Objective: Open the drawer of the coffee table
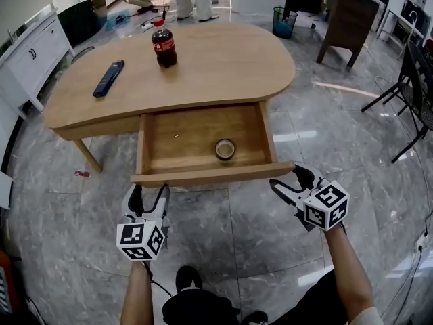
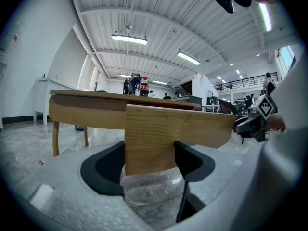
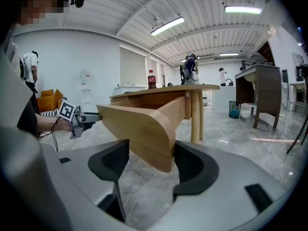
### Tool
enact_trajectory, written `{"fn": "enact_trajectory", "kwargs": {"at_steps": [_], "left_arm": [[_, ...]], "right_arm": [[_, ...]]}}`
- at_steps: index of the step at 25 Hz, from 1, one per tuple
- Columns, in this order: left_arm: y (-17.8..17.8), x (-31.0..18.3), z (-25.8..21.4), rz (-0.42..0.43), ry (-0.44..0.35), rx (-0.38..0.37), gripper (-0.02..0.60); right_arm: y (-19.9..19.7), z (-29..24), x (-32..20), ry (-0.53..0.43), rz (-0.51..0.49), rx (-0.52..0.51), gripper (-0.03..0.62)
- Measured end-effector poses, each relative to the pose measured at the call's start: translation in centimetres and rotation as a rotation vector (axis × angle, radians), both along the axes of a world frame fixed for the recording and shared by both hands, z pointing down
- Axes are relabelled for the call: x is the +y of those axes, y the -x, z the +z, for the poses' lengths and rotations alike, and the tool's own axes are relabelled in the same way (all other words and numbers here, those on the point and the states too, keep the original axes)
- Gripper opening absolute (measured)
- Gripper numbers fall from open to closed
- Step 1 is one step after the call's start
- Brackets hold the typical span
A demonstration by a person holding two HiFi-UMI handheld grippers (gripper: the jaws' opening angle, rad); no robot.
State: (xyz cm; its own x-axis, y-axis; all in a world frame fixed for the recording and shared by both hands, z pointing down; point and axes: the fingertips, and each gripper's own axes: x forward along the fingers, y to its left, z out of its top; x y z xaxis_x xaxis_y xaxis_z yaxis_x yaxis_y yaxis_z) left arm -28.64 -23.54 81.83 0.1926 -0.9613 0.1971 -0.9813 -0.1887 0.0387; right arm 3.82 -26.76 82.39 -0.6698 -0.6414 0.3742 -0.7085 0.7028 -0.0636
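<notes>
Head view: the drawer (image 1: 210, 175) stands well out from under the table (image 1: 223, 59). The left gripper (image 1: 149, 192) and right gripper (image 1: 289, 179) sit at opposite ends of the drawer front, jaws apart and straddling the board, probably for an even pull.

The head view looks steeply down from in front of the coffee table (image 1: 223, 66). It stands far enough off to hold the whole top, the open drawer (image 1: 196, 137) at centre, and the left gripper (image 1: 147, 191) and right gripper (image 1: 292, 180) low in the frame. The left gripper view sits low and close at the left end of the drawer front (image 1: 210, 175), facing level towards the table. The right gripper view does the same at the right end. All three views share the drawer front and the cola bottle (image 1: 164, 46), and each gripper view catches the other gripper at mid-height near its side edge.
</notes>
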Motion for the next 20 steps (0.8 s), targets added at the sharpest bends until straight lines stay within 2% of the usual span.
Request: {"fn": "enact_trajectory", "kwargs": {"at_steps": [10, 20], "left_arm": [[-0.04, 0.09, 0.18, 0.003, -0.010, -0.001, 0.313], [-0.01, 0.06, 0.25, 0.009, -0.020, -0.006, 0.313]], "right_arm": [[-0.08, 0.28, 0.07, -0.011, 0.003, 0.013, 0.307], [0.05, 0.48, -0.26, -0.031, -0.040, 0.056, 0.304]]}}
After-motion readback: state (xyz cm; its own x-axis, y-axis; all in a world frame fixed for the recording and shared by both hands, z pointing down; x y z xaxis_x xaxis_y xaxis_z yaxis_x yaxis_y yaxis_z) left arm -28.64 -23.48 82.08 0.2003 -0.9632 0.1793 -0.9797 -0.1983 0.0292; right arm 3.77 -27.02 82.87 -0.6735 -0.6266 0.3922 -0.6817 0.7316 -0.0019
